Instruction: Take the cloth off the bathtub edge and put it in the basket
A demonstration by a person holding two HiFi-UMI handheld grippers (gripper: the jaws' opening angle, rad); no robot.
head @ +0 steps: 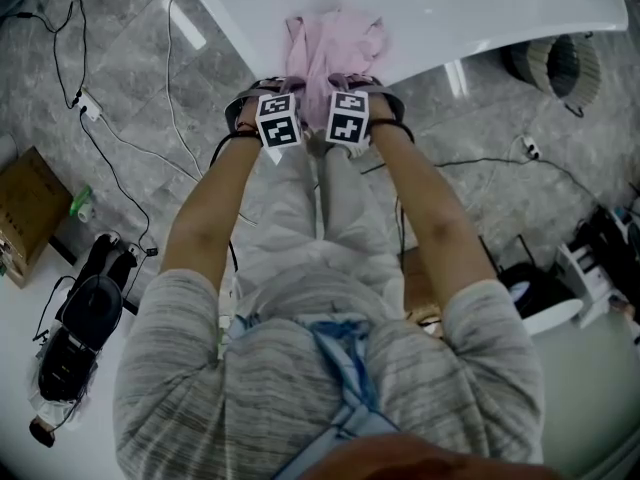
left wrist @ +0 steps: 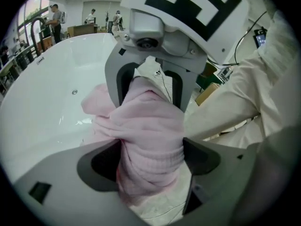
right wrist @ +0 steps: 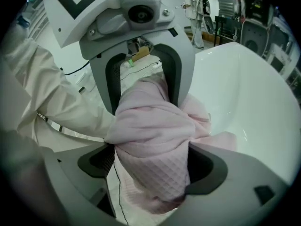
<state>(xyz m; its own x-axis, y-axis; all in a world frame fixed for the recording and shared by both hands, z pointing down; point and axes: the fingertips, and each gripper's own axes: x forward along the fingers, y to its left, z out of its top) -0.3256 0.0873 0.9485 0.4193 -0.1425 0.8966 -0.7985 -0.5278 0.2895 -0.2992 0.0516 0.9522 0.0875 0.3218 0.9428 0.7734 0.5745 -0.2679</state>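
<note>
A pale pink quilted cloth (head: 335, 43) hangs over the near edge of the white bathtub (head: 470, 8). Both grippers meet at that edge, side by side. My left gripper (head: 285, 93) is shut on a bunched fold of the cloth (left wrist: 150, 140), which fills the gap between its jaws. My right gripper (head: 350, 88) is shut on another bunch of the same cloth (right wrist: 153, 149). In each gripper view the other gripper faces the camera, clamped on the far side of the cloth. A woven basket (head: 560, 66) stands on the floor to the right, beyond the tub's end.
Cables (head: 120, 158) run across the grey stone floor on both sides of me. A cardboard box (head: 28, 208) and a black device (head: 85, 313) sit at the left. White and black equipment (head: 590, 268) stands at the right. People stand far off in the room.
</note>
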